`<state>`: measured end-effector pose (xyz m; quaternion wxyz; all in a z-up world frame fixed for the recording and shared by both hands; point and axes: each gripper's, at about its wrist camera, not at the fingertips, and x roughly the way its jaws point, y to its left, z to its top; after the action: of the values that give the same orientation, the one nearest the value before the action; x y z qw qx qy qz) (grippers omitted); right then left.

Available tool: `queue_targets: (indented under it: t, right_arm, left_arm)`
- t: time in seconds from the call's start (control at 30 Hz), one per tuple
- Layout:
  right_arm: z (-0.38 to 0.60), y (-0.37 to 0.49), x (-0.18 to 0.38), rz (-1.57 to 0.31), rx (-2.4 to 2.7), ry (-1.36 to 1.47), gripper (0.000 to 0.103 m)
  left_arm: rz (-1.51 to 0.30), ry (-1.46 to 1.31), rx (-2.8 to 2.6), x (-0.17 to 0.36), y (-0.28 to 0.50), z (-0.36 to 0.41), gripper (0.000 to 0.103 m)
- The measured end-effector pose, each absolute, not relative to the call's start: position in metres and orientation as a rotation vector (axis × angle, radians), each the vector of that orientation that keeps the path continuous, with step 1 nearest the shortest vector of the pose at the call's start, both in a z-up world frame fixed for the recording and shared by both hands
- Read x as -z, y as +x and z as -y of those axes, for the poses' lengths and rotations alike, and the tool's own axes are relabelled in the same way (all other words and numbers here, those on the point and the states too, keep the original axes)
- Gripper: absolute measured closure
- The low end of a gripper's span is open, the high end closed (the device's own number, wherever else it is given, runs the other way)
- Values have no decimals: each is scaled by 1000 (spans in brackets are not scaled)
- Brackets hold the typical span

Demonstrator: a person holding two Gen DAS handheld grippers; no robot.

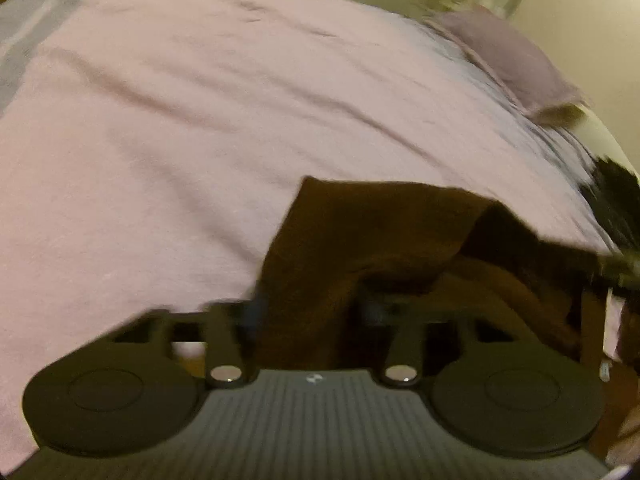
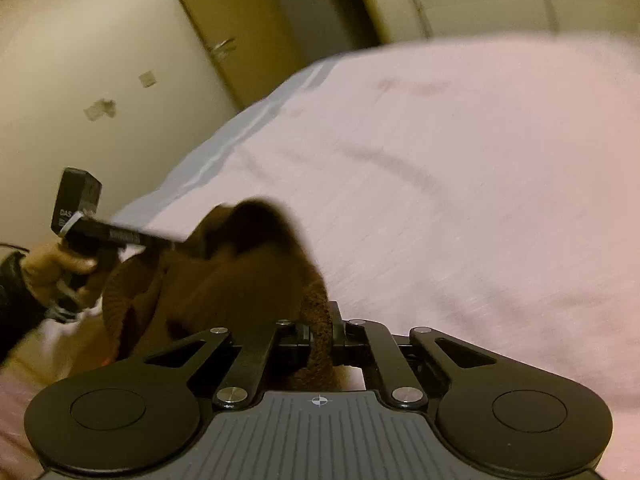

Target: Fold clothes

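Observation:
A brown knit garment (image 1: pixel 360 240) hangs bunched over a pink bed sheet (image 1: pixel 200 120). My left gripper (image 1: pixel 308 304) is shut on one part of the garment; cloth drapes over its fingers and hides the tips. In the right wrist view my right gripper (image 2: pixel 320 336) is shut on a ribbed brown edge of the garment (image 2: pixel 240 280), which passes between the jaws. The left gripper (image 2: pixel 120 236) shows at the left of that view, held by a hand, its tips buried in the brown cloth. The garment is stretched between both grippers above the bed.
The pink sheet (image 2: pixel 460 200) covers the bed, with a blue striped border (image 2: pixel 240 136) at its far edge. A purple pillow (image 1: pixel 508 56) lies at the bed's far right. A cream wall and a wooden door (image 2: pixel 240 20) stand beyond the bed.

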<state>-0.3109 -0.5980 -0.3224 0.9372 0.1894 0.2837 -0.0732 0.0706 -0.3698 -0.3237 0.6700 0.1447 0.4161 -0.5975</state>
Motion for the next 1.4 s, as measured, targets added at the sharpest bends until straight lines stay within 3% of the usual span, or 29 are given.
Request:
queue_targets:
  t: [0.3, 0.57, 0.63, 0.67, 0.7, 0.73, 0.8, 1.07, 1.17, 1.3, 1.4]
  right_arm:
    - [585, -381, 209, -409, 472, -54, 100]
    - [608, -323, 168, -322, 606, -346, 100]
    - [627, -296, 174, -319, 626, -347, 100]
    - [637, -282, 180, -325, 617, -335, 100]
    - [647, -265, 190, -355, 593, -321, 98]
    - [657, -247, 202, -401, 557, -304, 92]
    - [671, -222, 230, -485, 511, -267, 39]
    - [655, -303, 290, -551, 400, -4, 37]
    - [620, -364, 296, -550, 358, 74, 37]
    - [557, -431, 307, -563, 328, 112, 37]
    - [512, -470, 325, -604, 309, 106, 37]
  left_arm:
    - [-608, 153, 1416, 223, 20, 356, 93]
    - [-384, 1, 1373, 155, 6, 387, 93]
    - [-400, 3, 1338, 165, 13, 412, 83]
    - [-437, 4, 1326, 174, 18, 423, 75]
    - [-473, 6, 1315, 184, 24, 433, 58]
    - [-510, 7, 1303, 193, 29, 444, 53]
    - [-569, 23, 1291, 215, 36, 451, 53]
    - [-725, 187, 1329, 288, 7, 370, 53]
    - [-675, 291, 1409, 288, -32, 320, 52]
    - [-564, 449, 1538, 286, -94, 258, 33]
    - [-448, 588, 1598, 290, -141, 232, 32]
